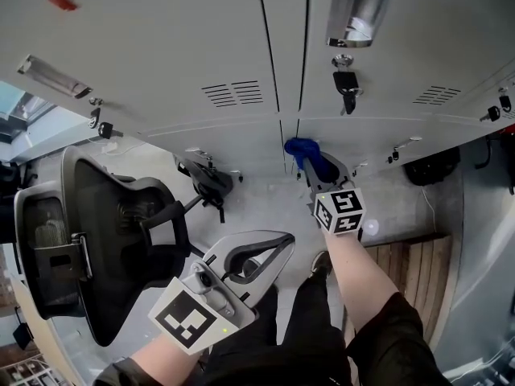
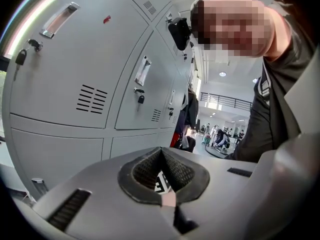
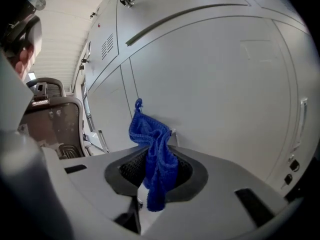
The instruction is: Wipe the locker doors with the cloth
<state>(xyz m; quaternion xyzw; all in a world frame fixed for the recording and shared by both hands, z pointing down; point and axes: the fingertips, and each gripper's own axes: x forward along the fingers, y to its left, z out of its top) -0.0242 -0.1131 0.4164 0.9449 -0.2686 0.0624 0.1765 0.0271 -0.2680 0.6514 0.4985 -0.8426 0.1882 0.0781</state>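
Office chair (image 1: 105, 240) blocks passage at 8 o'clock; key (image 1: 346, 83) juts at 1 o'clock; locker door (image 1: 161, 47) face at 11 o'clock lies unobstructed.

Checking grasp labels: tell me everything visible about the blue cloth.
The cloth is bright blue, looks like looped terry fabric, and is small and bunched into a crumpled wad. The right hand-held gripper is shut on it: the jaws pinch its middle, with one end sticking up past the tips and the other hanging below. It sits in front of a lower grey locker door, near the seam between two doors. Contact with the door cannot be told.
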